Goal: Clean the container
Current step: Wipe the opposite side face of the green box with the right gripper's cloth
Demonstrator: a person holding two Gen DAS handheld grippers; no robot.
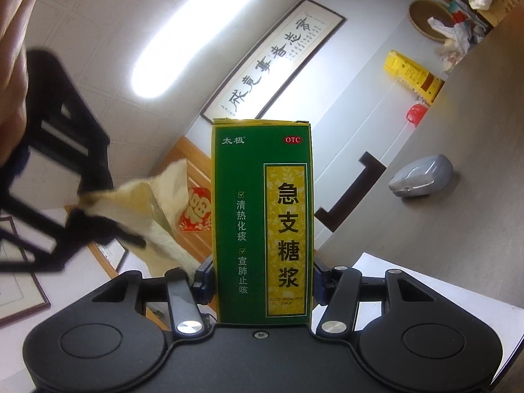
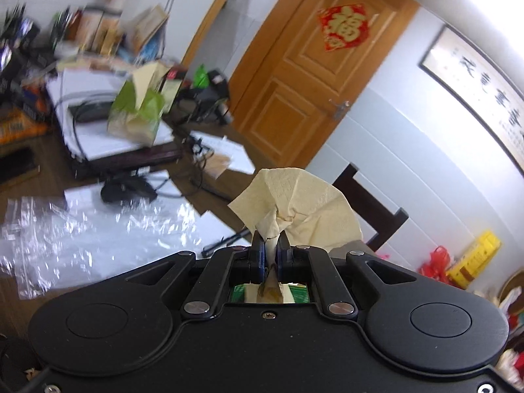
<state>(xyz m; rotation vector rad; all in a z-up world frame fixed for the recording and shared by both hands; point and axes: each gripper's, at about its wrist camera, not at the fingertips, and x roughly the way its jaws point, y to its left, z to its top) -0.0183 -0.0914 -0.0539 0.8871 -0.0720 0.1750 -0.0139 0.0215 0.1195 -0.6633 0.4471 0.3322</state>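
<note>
Left gripper (image 1: 262, 286) clamps the lower part of a tall green and yellow cardboard medicine box (image 1: 262, 216), held upright in the air; right gripper (image 2: 270, 245) pinches a crumpled, soft cream tissue (image 2: 294, 206) just beside it. Wiping probably works best with light strokes along the smooth, flat printed faces, since thin card dents easily.

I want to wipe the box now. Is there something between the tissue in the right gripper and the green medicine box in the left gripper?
Nothing visible. The crumpled cream paper tissue hangs in open air left of the green-and-yellow cardboard medicine box, apart from it.
</note>
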